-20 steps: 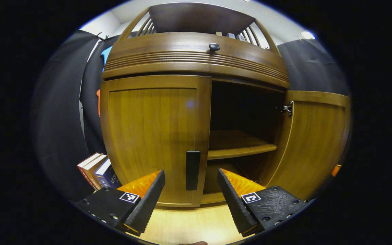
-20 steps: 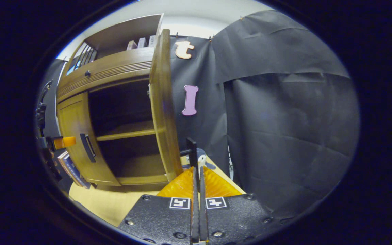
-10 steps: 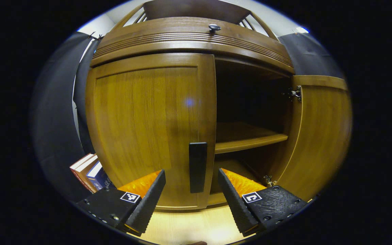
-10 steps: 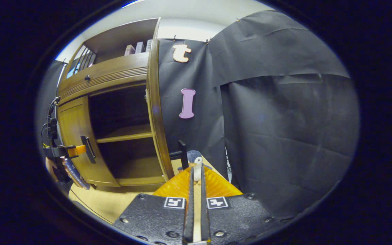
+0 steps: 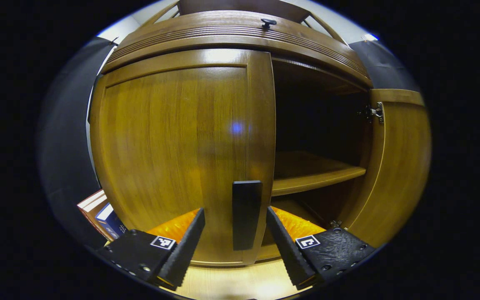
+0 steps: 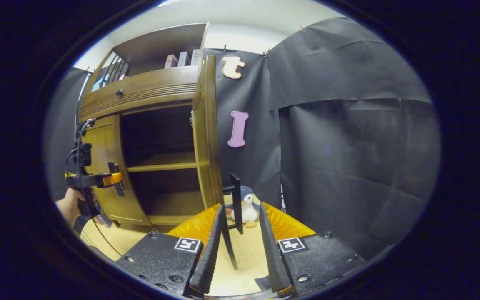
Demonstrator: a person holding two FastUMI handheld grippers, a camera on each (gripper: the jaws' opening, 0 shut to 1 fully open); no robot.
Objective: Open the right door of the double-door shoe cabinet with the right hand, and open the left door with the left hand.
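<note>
The shoe cabinet (image 5: 240,37) of glossy brown wood stands on a pale wooden worktop (image 6: 244,258), its grooved curved top rail carrying a small dark knob (image 5: 268,21). In the left gripper view the left door (image 5: 181,154) is shut, a smooth framed panel with a flat black bar handle (image 5: 246,214) by its inner edge; the right door (image 5: 398,162) is swung wide, showing its metal hinge (image 5: 374,112) and an inner shelf (image 5: 315,177). The left hand-held gripper (image 5: 236,237) has its ribbed fingers apart, one on each side of that handle, without pressing on it. Books (image 5: 98,208) lean at the cabinet's left foot. The right gripper view sees the right door (image 6: 208,133) edge-on, with its black handle (image 6: 236,202) just ahead of the right hand-held gripper (image 6: 240,246), whose fingers stand apart, clear of it. Beyond the handle, a plush penguin (image 6: 246,208) sits on the worktop near the booth's black cloth. At this view's left edge, a hand (image 6: 71,206) holds the other gripper at the left door's handle.
</note>
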